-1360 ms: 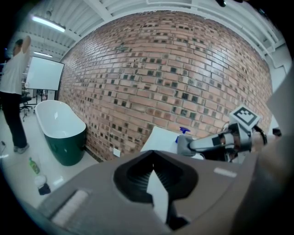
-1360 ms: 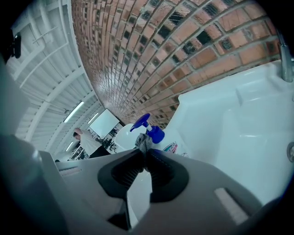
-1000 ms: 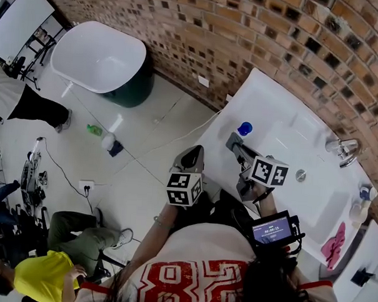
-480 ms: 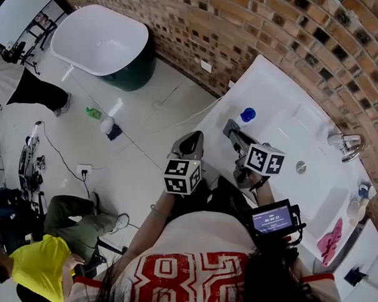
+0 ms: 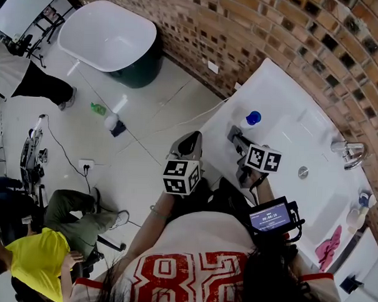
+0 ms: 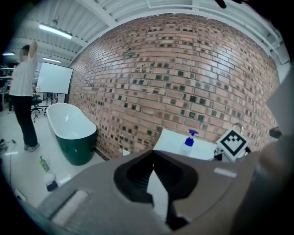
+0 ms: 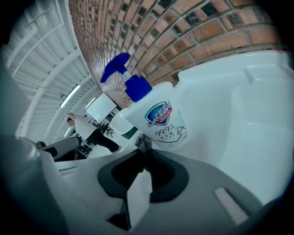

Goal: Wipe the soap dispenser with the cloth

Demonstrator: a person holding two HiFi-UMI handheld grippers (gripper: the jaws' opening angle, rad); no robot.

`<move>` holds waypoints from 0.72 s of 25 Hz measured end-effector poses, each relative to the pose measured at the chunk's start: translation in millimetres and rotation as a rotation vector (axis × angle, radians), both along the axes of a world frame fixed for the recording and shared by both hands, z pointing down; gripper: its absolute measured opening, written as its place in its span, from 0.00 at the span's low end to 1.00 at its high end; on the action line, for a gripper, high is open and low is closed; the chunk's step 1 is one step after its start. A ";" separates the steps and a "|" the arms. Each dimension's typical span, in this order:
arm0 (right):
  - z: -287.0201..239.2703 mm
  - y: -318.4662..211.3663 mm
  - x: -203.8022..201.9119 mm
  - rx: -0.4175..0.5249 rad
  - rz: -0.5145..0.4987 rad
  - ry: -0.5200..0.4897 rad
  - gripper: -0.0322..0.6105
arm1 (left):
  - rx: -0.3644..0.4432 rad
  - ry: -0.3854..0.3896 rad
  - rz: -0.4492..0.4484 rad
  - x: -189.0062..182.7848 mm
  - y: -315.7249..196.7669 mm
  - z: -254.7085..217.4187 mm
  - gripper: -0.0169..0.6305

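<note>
The right gripper (image 5: pixel 233 133) has carried its cloth (image 7: pixel 144 142) closer to the dispenser (image 5: pixel 251 121), now just ahead of its jaws (white body newly showing).

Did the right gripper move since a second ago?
Yes. Holding a grey cloth, the right gripper slid away from the sink drain, toward the soap dispenser.

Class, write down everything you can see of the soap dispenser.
The soap dispenser is a white, plastic-looking bottle with a blue pump head and spout and a printed red-and-blue label. It stands upright at the end of the white sink counter, near the brick wall. The right tool, shut on a scrap of grey cloth, points at its base; whether they touch is unclear.
</note>
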State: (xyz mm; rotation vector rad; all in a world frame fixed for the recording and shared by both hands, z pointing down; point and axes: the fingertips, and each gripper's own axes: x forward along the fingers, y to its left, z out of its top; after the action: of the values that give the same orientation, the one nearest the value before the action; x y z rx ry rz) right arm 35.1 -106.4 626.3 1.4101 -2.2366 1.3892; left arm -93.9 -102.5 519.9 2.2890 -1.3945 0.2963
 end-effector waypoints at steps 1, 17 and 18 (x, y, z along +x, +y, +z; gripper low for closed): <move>4.0 -0.2 -0.2 -0.009 -0.003 0.005 0.12 | 0.001 0.000 -0.006 -2.1 -0.7 -0.3 0.03; -60.9 25.0 -1.7 0.149 -0.166 0.063 0.12 | -0.009 -0.003 -0.019 -4.4 5.3 4.1 0.03; -71.1 26.0 -3.0 0.173 -0.177 0.050 0.12 | -0.008 -0.001 -0.009 0.3 5.6 4.2 0.03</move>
State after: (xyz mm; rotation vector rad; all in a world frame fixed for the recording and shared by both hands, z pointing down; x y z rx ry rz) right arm 32.1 -80.4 555.3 1.2424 -2.4311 1.1176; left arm -93.6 -96.8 524.1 2.2756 -1.4006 0.2996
